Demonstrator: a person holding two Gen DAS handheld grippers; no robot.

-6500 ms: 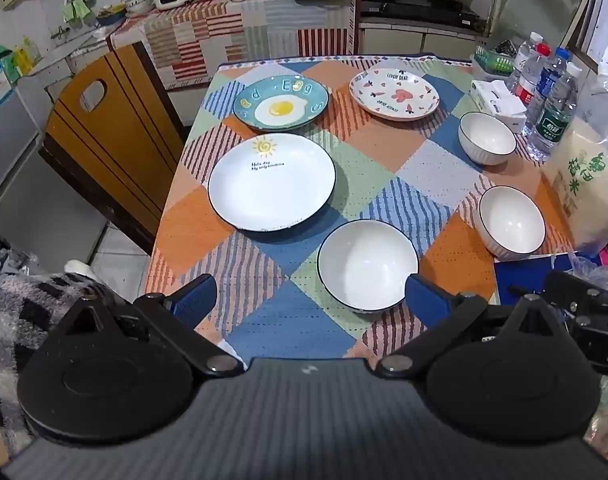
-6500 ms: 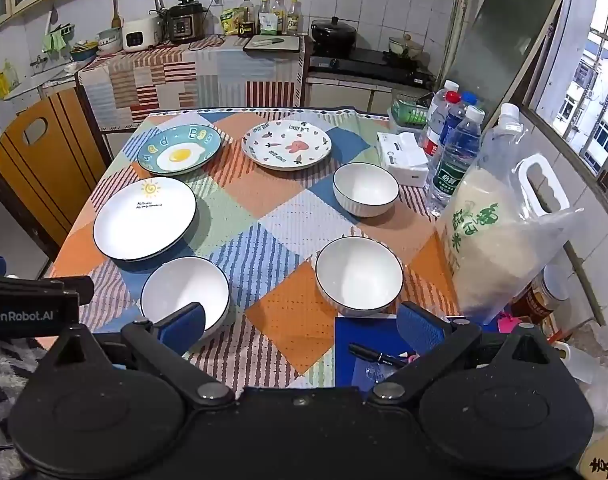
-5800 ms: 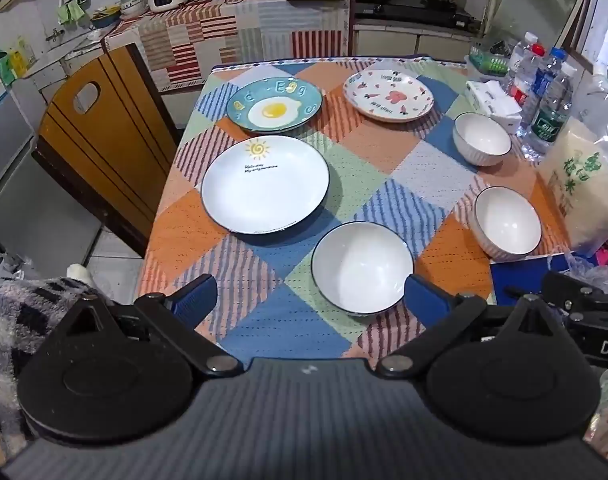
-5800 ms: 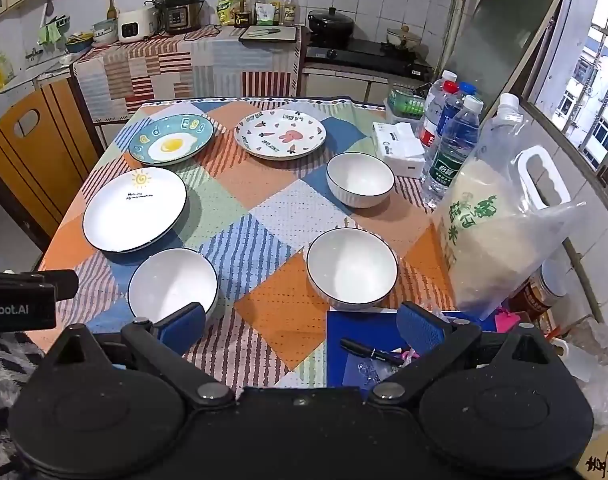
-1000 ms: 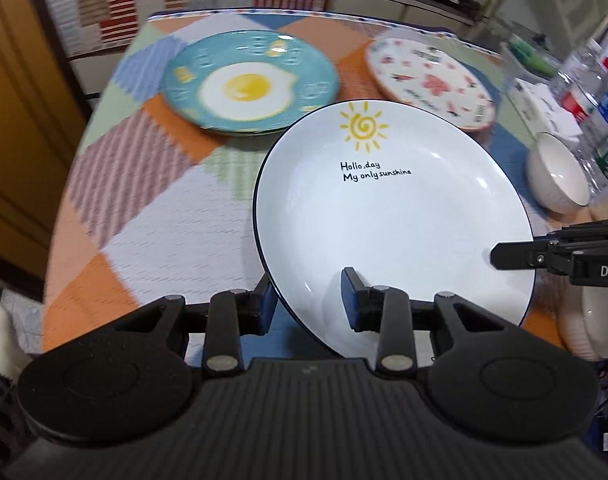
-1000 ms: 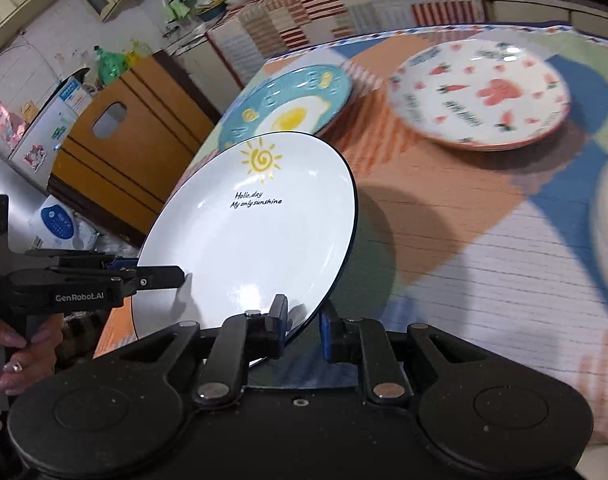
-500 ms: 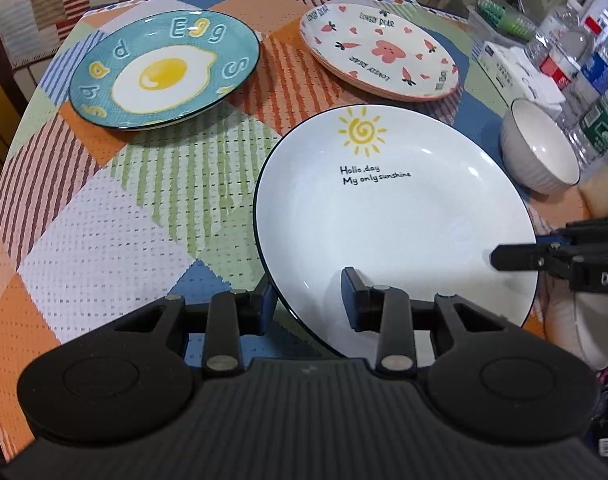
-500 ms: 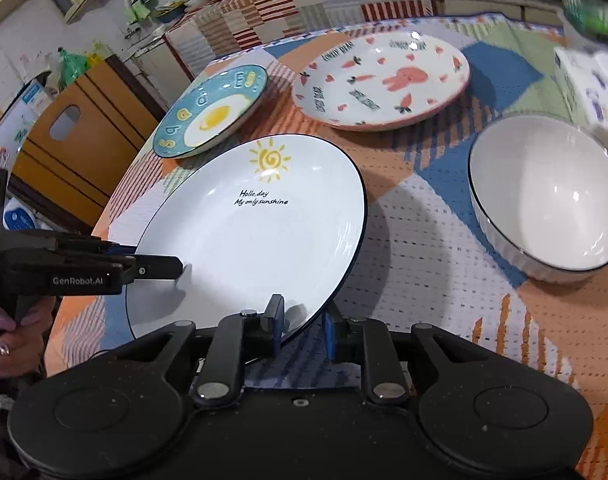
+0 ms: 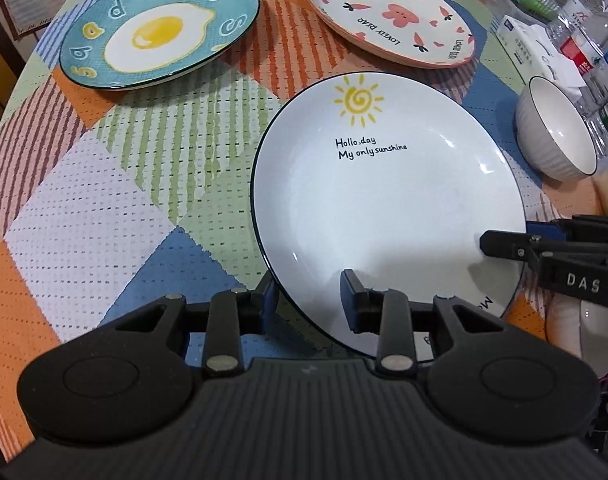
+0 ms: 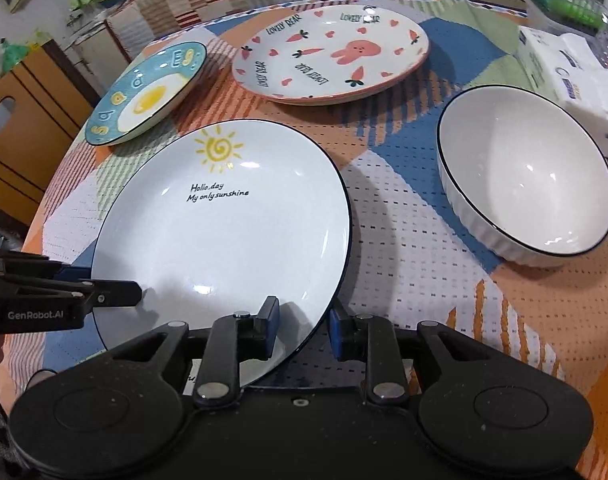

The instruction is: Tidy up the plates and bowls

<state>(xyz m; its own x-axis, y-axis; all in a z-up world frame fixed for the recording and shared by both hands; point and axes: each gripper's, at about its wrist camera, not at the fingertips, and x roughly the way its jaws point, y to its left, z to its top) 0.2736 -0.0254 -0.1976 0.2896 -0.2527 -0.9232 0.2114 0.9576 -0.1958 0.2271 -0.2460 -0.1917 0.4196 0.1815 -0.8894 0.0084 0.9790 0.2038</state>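
Egg plate [image 9: 160, 28] far left on patchwork tablecloth [image 9: 104, 200], bunny plate [image 9: 391, 16] beside it. Left gripper [image 9: 309, 296] clamps near rim of sun plate [image 9: 383, 200], mid-table. Right gripper [image 10: 304, 322] straddles its right rim, jaws opening, pads seem off it. White bowl [image 10: 523, 176] far right

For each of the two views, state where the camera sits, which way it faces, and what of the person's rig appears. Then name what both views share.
Left wrist: rides the left gripper, looking down across the table; right gripper enters at right.
Right wrist: rides the right gripper, jaws opening, rim between them; left gripper enters at left.
Shared: sun plate, egg plate, rabbit plate, a white bowl.
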